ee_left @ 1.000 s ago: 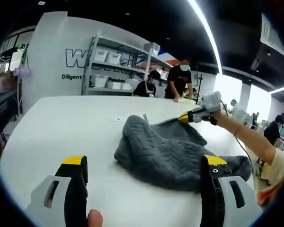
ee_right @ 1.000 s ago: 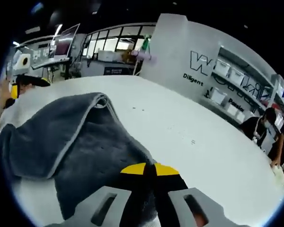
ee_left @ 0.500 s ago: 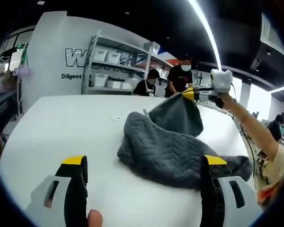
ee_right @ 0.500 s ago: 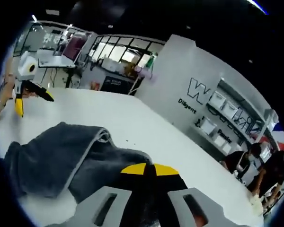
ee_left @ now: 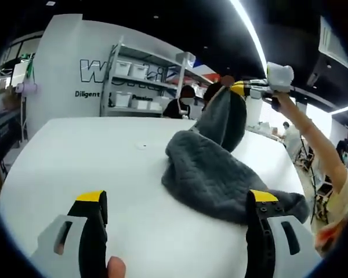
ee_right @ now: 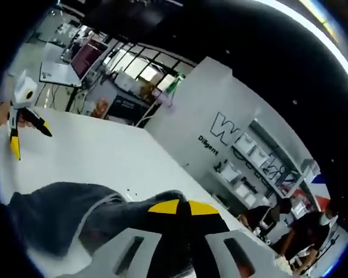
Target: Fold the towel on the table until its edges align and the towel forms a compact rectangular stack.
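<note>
Left gripper view: left gripper (ee_left: 177, 223) released; right gripper (ee_left: 239, 88) grasping lifted towel (ee_left: 220, 174) corner.

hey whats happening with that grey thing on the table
A person is folding a grey towel on a white table with a claw in each hand. The right claw is shut on one edge of the towel and holds it up high, while the rest lies bunched on the table. The left claw is open near the towel, holding nothing.
</note>
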Motion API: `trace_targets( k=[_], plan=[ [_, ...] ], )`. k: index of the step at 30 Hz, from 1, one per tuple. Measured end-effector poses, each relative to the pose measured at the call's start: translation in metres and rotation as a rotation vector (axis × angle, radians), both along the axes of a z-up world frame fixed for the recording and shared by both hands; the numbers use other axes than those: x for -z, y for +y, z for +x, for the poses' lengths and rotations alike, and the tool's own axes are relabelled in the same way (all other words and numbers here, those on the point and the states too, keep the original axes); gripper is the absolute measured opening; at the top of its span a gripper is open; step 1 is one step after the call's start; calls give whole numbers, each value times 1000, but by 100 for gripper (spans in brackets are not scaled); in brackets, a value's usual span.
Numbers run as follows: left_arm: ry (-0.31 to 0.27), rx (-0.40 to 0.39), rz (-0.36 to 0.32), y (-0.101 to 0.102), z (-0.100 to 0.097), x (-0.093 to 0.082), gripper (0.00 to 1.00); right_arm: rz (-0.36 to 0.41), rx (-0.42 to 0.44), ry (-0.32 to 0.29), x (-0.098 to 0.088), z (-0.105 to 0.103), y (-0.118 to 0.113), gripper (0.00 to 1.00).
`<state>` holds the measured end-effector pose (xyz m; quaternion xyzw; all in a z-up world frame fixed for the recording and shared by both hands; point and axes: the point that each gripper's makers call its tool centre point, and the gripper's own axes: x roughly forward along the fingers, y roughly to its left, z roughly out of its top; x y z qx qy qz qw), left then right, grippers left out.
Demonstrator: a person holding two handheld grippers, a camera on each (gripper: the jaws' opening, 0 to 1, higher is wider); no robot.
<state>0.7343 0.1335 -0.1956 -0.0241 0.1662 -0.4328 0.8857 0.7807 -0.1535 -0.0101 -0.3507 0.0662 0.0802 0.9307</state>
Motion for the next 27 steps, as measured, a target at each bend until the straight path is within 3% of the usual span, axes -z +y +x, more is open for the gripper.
trace_targets(
  k=[8, 17, 21, 24, 27],
  plan=[
    [-4, -4, -12, -3, -7, 0, 98, 2, 39, -58, -38, -11, -12, 0],
    [-5, -7, -29, 3, 3, -6, 98, 2, 69, -144, -70, -18, -29, 0],
    [-4, -8, -29, 3, 4, -6, 98, 4, 70, -174, -77, -23, -34, 0],
    [-2, -8, -28, 3, 4, -5, 98, 3, 2, -151, -71, -26, -24, 0],
    [-1, -14, -30, 3, 5, -5, 98, -52, -53, -148, -62, -38, -16, 0]
  ],
)
